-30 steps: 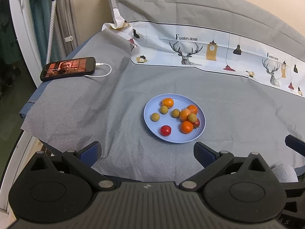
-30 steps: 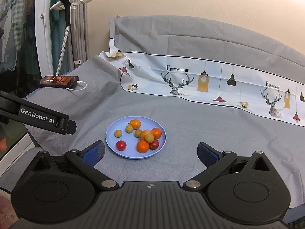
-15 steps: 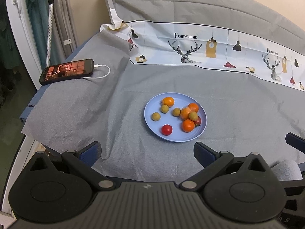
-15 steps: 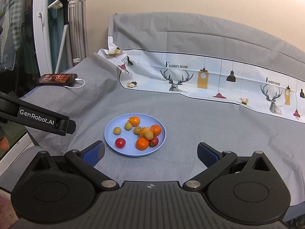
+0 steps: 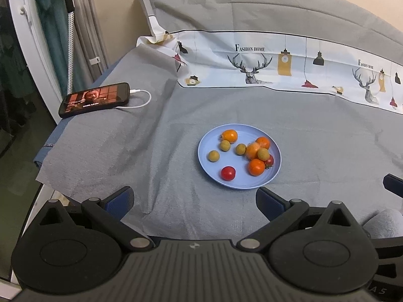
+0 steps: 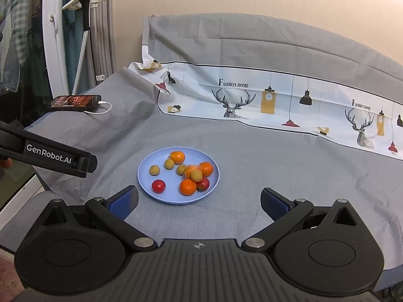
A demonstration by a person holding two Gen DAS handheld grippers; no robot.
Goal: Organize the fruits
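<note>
Both tools hover short of the blue plate [image 5: 273, 148] on the grey cloth [image 5: 126, 136], the left gripper [image 5: 194, 198] and right gripper [image 6: 199, 201] spread wide, empty. Oranges [image 6: 188, 186], cherry tomatoes [image 6: 158, 186] and small yellow-brown fruits [image 6: 154, 170] lie on the plate.

We saw a bed covered by a wrinkled grey sheet [image 5: 314, 136]. Directly on it lay a round pale-blue plastic plate [image 5: 216, 163] and, well apart, a black smartphone [image 5: 94, 99] with a white charging cable [image 5: 141, 100].
</note>
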